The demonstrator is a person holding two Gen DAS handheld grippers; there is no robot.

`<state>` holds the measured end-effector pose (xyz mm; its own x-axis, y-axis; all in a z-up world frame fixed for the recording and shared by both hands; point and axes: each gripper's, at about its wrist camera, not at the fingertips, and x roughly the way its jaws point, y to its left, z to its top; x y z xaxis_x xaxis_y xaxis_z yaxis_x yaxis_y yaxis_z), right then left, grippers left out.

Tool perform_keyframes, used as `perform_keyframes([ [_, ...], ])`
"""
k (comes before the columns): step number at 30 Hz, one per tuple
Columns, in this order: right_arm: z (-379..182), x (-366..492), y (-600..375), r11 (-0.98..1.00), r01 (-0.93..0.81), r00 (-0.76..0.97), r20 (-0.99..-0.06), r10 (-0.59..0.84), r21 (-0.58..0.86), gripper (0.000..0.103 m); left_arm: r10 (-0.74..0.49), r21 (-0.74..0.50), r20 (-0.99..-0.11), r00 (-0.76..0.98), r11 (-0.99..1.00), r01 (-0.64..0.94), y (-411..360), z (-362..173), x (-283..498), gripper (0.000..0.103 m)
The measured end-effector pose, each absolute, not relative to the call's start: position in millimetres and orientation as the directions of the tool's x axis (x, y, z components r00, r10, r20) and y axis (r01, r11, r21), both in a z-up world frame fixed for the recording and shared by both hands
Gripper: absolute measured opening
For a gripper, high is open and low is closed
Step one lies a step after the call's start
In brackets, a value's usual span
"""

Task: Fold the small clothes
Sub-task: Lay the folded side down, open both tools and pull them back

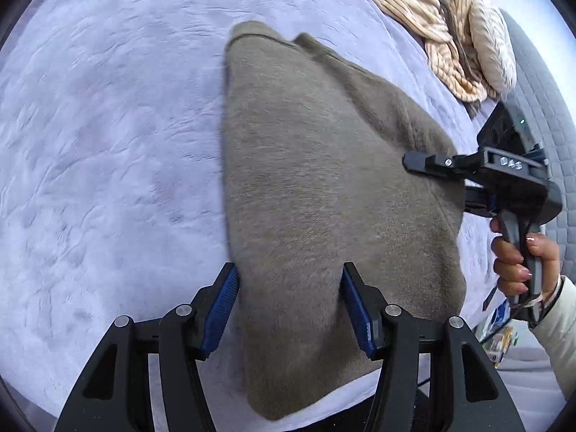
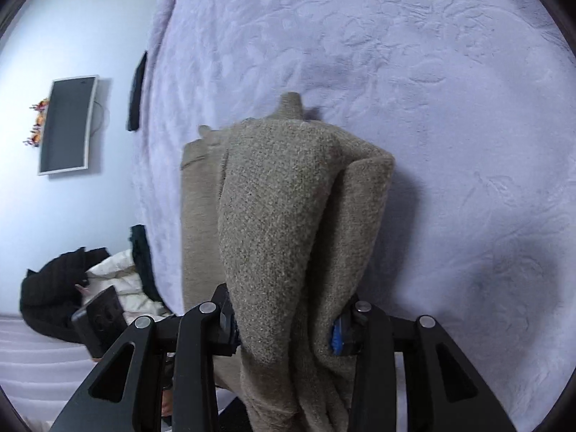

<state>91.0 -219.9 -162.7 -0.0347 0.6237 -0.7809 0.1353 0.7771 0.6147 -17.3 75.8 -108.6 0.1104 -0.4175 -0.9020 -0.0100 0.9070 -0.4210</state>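
A grey-brown knit sweater (image 1: 316, 180) lies folded lengthwise on a lavender bed cover (image 1: 108, 144). My left gripper (image 1: 289, 273) hangs over the sweater's near left part, open. Both blue pads (image 1: 219, 309) show their bare faces and the fabric lies beneath them. At the sweater's right edge a hand (image 1: 514, 262) holds my right gripper (image 1: 437, 180), one finger on top of the knit. In the right wrist view the sweater (image 2: 280, 198) bunches up between the jaws of the right gripper (image 2: 286, 327) and drapes over the pads, hiding most of them. From there it trails away across the bed cover (image 2: 432, 108).
A heap of beige ribbed clothes (image 1: 442, 36) sits at the far right of the bed, beside a grey quilted headboard (image 1: 540, 108). Past the bed's left edge are a wall screen (image 2: 68, 126), a dark flat item (image 2: 138, 90), and black and cream clothing (image 2: 54, 288).
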Motion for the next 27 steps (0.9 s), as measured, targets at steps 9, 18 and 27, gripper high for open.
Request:
perform_keyframes([
  [9,-108.0,60.3,-245.8,0.909,0.129,0.044,-0.918,0.393,0.395,0.048,-0.32,-0.326,-0.922,0.219,0.945,0.008,105.4,-71.3,-49.4,0.07],
  [18,-77.4,-24.4,-181.0,0.861,-0.043,-0.004,-0.862,0.506,0.506,0.037,-0.243,-0.23,-0.96,0.141,0.968,0.098,63.1,-91.0,-67.7,0.07],
  [27,-133.5,-28.7,-200.1,0.945,0.077,-0.007,-0.947,0.32,0.319,0.017,-0.237,-0.228,-0.964,0.118,0.97,0.083,53.6,-99.1,-78.0,0.07],
])
